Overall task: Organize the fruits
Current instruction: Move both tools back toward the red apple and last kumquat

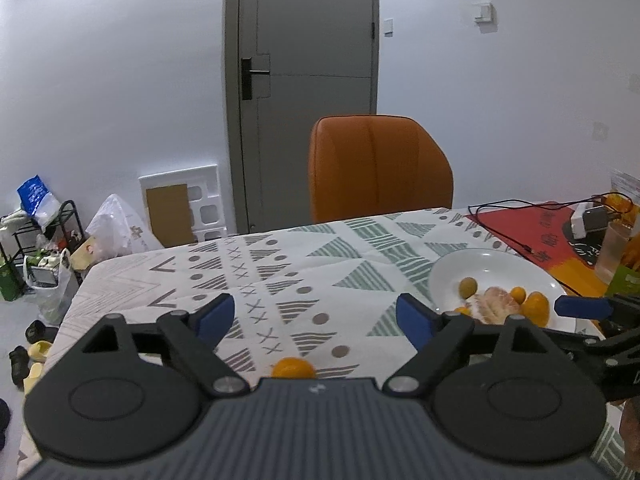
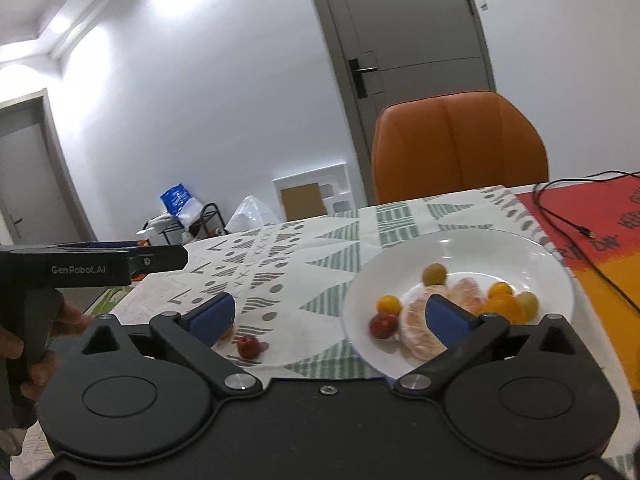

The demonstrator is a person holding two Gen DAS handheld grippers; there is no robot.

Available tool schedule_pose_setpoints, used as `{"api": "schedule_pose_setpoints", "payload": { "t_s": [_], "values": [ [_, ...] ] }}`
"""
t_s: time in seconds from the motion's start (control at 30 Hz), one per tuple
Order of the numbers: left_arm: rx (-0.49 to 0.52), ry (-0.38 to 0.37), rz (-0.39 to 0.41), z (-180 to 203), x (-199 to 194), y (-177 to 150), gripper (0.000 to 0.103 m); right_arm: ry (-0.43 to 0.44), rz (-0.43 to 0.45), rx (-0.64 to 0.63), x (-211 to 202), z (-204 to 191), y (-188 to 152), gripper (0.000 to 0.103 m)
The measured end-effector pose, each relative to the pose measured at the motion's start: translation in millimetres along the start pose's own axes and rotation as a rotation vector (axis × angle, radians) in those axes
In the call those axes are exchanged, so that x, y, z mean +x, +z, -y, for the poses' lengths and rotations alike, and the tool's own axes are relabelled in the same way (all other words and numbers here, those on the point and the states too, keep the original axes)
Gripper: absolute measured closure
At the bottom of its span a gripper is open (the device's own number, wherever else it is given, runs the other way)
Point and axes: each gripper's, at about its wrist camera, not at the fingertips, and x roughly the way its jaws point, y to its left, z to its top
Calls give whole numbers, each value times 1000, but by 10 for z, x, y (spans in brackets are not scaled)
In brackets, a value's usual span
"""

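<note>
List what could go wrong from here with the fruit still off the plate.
1. The red fruit and the orange fruit lie loose on the cloth; being round, they may roll away if an open gripper nudges them.
2. The plate already holds a crowded cluster beside the peeled segments, so a dropped fruit could knock others out.
3. The left gripper and right gripper work close together and might collide.
</note>
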Motion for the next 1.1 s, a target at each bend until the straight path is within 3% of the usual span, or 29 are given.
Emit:
{"api": "schedule_pose_setpoints", "payload": {
  "t_s": [0.3,0.5,1.1],
  "values": [
    [-56,30,-71,-295,28,-68,15,45,-44,-49,206,-213,26,0],
    [-82,40,-66,-471,29,-142,15,69,-80,-87,377,-348,12,0],
    [-136,13,-107,-688,276,-329,16,113,-199,-135,861,-561,-70,21]
  ]
}}
